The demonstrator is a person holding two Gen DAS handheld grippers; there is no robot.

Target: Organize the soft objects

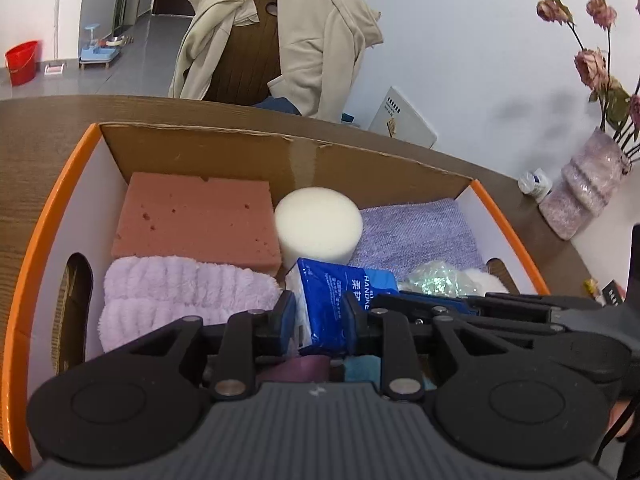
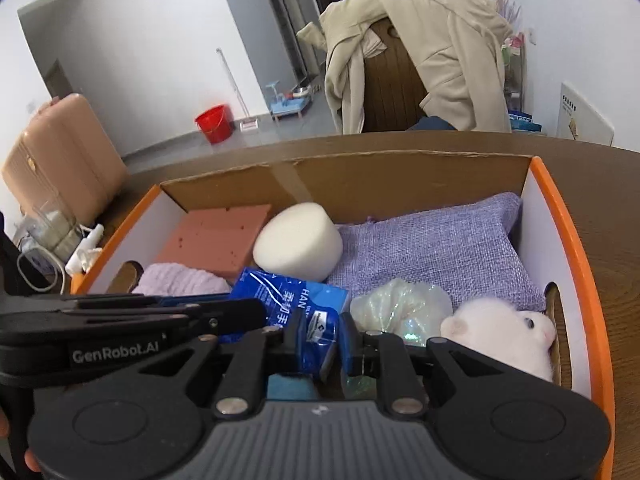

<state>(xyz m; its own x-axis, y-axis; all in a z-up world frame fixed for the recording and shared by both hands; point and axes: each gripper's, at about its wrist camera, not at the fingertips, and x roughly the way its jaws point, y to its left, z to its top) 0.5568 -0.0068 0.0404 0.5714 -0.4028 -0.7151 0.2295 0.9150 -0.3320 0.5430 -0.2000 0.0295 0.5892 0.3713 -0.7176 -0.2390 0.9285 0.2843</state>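
An orange-rimmed cardboard box [image 1: 60,184] [image 2: 560,216] on the wooden table holds soft things: a pink sponge block [image 1: 196,220] [image 2: 220,236], a white foam cylinder [image 1: 318,224] [image 2: 298,242], a lilac fluffy towel [image 1: 176,296], a purple woven cloth [image 1: 420,232] [image 2: 440,248], a shiny crinkled bag [image 2: 400,304] and a white plush toy [image 2: 508,336]. A blue tissue pack [image 1: 332,304] [image 2: 288,300] stands in the box. My left gripper [image 1: 318,316] and right gripper [image 2: 320,344] are both shut on that pack, side by side.
A chair draped with a beige jacket [image 1: 280,36] stands behind the table. A vase of dried roses [image 1: 580,188] and a small bottle [image 1: 534,184] stand at the table's right. A pink suitcase [image 2: 60,160] and cables [image 2: 36,264] lie to the left.
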